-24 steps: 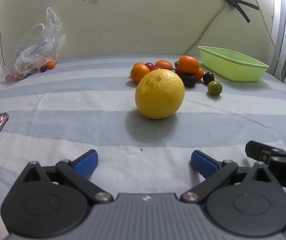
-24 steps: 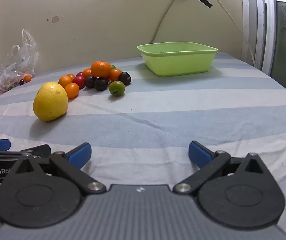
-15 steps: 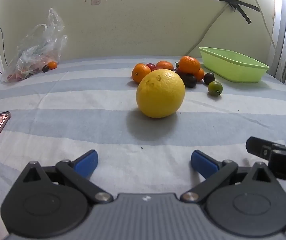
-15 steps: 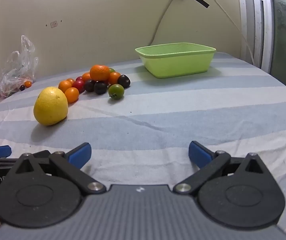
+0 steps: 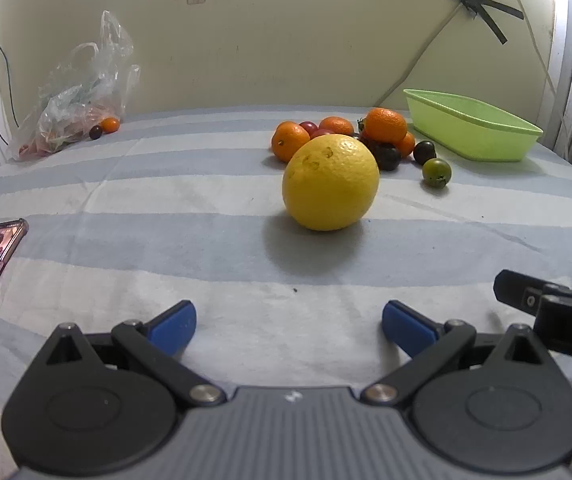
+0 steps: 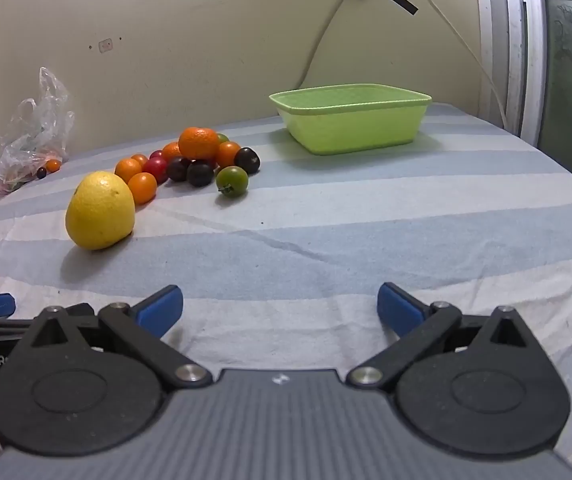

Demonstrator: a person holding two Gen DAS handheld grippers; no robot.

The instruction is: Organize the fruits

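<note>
Left tool (image 5: 289,322) and right tool (image 6: 280,306) both spread wide and empty at frame bottom, large yellow citrus (image 5: 330,182) mid-frame on striped surface (image 6: 365,216), fruit pile (image 6: 198,160) behind it, green basin (image 6: 351,118) upper right.
</note>
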